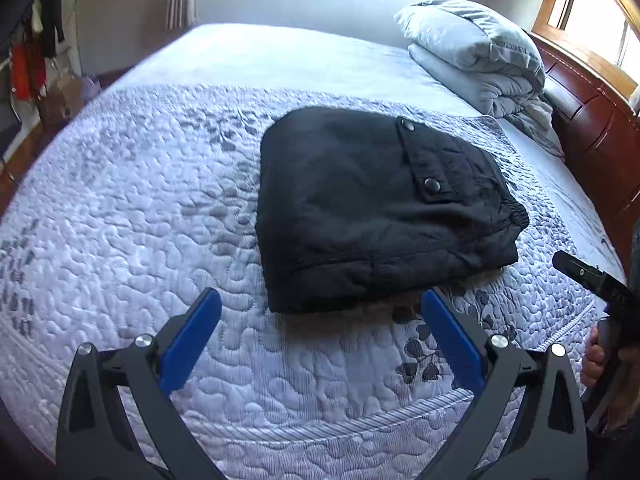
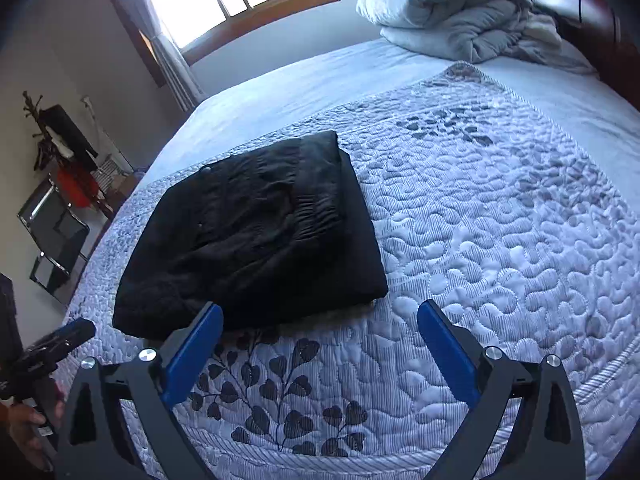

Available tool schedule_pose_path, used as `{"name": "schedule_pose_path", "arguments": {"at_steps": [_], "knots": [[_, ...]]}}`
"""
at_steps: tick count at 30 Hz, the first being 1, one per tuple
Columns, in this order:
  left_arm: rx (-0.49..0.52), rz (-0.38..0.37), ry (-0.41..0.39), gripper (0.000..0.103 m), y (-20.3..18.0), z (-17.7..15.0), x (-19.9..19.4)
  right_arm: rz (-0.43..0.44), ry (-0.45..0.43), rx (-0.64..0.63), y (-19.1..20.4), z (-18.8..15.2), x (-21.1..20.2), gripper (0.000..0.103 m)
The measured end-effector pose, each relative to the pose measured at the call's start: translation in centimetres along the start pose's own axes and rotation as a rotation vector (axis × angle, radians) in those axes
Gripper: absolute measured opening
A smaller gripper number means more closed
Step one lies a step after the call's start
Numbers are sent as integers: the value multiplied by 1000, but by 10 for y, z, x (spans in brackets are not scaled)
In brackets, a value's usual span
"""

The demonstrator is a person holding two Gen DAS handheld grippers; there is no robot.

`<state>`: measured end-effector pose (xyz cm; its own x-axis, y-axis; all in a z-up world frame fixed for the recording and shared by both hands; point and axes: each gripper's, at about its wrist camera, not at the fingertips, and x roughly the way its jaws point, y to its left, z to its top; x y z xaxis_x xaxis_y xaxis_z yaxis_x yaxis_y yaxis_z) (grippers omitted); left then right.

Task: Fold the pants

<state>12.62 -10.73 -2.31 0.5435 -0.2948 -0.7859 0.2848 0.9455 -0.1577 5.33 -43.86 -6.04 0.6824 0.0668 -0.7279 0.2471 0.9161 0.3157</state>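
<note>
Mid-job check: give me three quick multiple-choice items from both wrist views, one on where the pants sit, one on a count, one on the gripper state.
1. Where is the folded black fabric pants bundle?
A. on the quilted pale bedspread
B. on the floor
C. on the grey pillow pile

2. How many round snap buttons show on the pocket flap in the left wrist view?
A. none
B. two
C. five

3. How is the left gripper?
A. shut on the pants
B. open and empty
C. shut on a pillow

Answers: 1 A, it lies flat on the quilt; 2 B, two dark snaps show; 3 B, blue fingers spread apart, clear of fabric.

One folded pants (image 1: 372, 208), two grippers (image 1: 320, 312), one duvet (image 1: 476, 56)
</note>
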Motion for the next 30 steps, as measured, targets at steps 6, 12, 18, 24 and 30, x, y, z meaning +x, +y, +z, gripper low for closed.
{"name": "schedule_pose_path", "arguments": {"at_steps": [6, 12, 18, 24, 30], "knots": [[56, 46, -80, 100, -19, 12, -28, -55, -60, -23, 25, 6, -23, 99], [82, 53, -117, 100, -33, 22, -47, -66, -113, -2, 40, 15, -43, 99], [104, 74, -138, 100, -39, 25, -60, -103, -165, -59, 59, 18, -60, 99], [84, 74, -173, 100, -39, 21, -75, -110, -188, -110, 74, 12, -75, 99], [79, 110, -167, 100, -38, 8, -73, -107, -155, -125, 75, 0, -71, 99]]}}
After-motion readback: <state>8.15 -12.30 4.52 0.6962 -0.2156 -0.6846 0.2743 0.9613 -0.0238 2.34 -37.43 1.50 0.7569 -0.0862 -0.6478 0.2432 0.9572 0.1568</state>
